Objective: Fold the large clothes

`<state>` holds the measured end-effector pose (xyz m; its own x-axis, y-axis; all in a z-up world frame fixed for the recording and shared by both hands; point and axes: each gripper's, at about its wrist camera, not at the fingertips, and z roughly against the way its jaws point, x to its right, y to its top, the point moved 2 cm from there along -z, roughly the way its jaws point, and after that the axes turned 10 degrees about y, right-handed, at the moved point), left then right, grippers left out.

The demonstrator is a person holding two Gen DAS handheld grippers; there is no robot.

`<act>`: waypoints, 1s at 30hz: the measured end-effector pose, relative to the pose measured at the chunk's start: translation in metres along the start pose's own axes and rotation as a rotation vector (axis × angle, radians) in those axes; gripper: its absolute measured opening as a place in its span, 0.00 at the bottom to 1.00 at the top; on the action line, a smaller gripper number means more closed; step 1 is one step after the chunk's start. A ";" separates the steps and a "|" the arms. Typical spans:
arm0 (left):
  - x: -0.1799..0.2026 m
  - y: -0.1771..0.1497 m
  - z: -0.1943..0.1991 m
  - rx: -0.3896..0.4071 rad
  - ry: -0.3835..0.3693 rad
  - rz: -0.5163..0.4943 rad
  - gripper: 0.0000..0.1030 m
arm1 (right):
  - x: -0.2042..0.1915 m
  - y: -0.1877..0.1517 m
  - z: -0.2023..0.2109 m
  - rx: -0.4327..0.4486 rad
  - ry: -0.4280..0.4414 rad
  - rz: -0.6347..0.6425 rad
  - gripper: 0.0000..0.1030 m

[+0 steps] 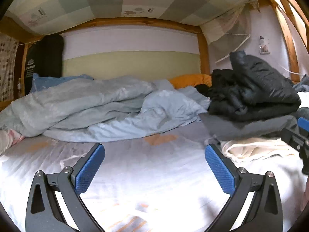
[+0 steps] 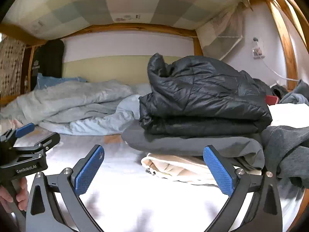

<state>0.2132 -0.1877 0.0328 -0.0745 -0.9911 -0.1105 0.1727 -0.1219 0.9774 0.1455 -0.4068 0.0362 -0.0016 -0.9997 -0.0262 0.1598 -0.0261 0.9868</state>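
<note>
On the bed sheet (image 2: 125, 174) we see a stack to the right: a puffer jacket (image 2: 202, 92) on a folded garment (image 2: 193, 145), on a folded cloth (image 2: 173, 168). Behind and left lies a rumpled duvet (image 1: 87, 106), a pillow (image 1: 191, 80) beyond it

Ahead of me a rumpled pale-blue duvet (image 1: 92, 104) lies across the bed's white sheet (image 1: 150, 174). An orange pillow (image 1: 191, 80) sits behind it, against the wooden bunk frame (image 1: 135, 21).

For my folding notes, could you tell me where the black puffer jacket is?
The black puffer jacket tops the folded stack, on a grey garment, right of the blue duvet.
</note>
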 end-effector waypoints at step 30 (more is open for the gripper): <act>0.002 -0.018 -0.001 0.034 0.045 -0.003 1.00 | 0.002 -0.038 -0.047 -0.084 -0.121 -0.038 1.00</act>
<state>0.2112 -0.1873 0.0145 -0.0302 -0.9922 -0.1206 0.1394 -0.1237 0.9825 0.1863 -0.4075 -0.0089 -0.1274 -0.9911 -0.0388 0.2398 -0.0687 0.9684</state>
